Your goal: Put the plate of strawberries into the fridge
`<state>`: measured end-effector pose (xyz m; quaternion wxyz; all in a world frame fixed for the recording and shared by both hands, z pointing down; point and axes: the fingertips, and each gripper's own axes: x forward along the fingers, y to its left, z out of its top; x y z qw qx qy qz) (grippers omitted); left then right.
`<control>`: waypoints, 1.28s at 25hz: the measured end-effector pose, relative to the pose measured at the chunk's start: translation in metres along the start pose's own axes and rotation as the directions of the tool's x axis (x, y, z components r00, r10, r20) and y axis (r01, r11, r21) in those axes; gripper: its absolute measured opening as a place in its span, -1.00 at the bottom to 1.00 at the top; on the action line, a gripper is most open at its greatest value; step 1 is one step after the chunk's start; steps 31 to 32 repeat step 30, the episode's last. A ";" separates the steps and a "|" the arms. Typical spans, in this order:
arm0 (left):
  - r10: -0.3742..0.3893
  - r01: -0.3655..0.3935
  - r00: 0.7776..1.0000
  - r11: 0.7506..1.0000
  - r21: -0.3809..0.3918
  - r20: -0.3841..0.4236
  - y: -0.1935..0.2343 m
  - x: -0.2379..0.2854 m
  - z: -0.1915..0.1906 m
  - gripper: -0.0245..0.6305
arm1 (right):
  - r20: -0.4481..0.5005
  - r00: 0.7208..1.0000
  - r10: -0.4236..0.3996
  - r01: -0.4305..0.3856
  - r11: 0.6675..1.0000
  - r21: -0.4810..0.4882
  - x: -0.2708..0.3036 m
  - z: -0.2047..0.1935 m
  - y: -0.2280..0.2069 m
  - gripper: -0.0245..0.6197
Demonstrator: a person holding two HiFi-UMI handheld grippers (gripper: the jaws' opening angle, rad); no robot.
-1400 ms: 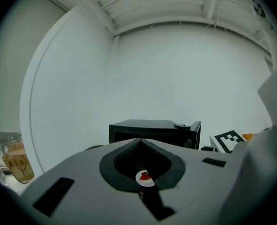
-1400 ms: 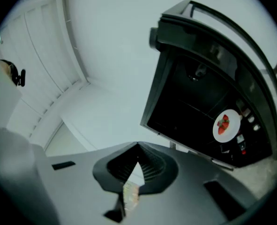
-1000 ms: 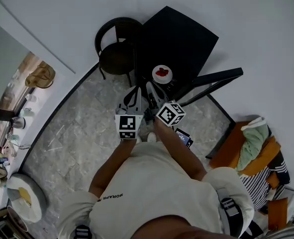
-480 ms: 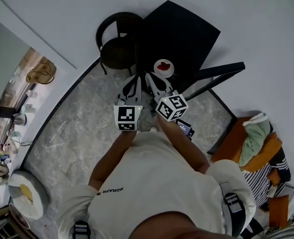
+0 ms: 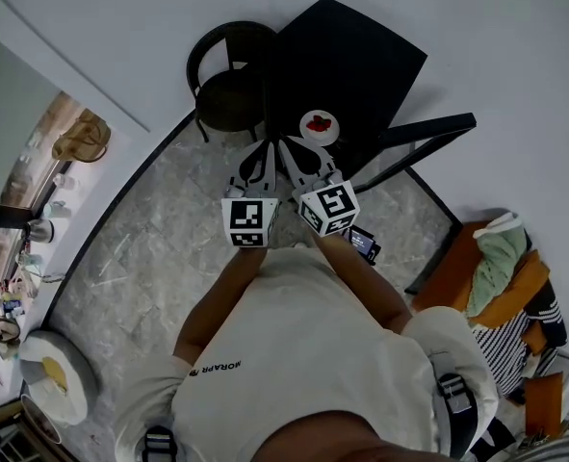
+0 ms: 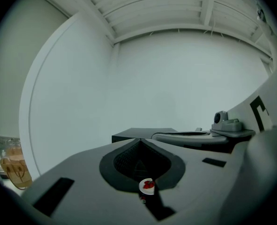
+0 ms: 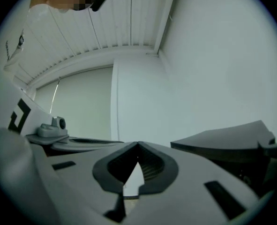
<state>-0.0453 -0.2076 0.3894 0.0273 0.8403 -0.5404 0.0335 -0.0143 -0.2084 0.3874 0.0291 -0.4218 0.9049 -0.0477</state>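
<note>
A white plate of strawberries [image 5: 319, 125] sits near the close edge of a black surface [image 5: 361, 61], at two o'clock from the left gripper [image 5: 258, 162] and one o'clock from the right gripper [image 5: 301, 157]. Both grippers have jaws pressed together on nothing, just short of the plate. Pushed forward like this, they would probably shove the plate or spill berries instead of gripping its rim.

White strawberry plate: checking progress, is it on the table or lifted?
On the table: the round white plate of red strawberries sits on the black square table, near its edge.
</note>
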 end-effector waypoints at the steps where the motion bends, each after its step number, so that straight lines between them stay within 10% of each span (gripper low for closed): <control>1: -0.002 0.002 1.000 1.000 0.001 -0.001 -0.001 0.000 0.000 -0.92 | 0.000 1.000 -0.002 0.002 1.000 -0.011 -0.001 0.001 0.000 -0.89; 32: -0.030 0.030 0.999 0.999 0.015 -0.019 -0.027 0.004 -0.007 -0.92 | 0.004 0.998 -0.062 0.062 0.997 -0.042 -0.022 0.001 -0.016 -0.89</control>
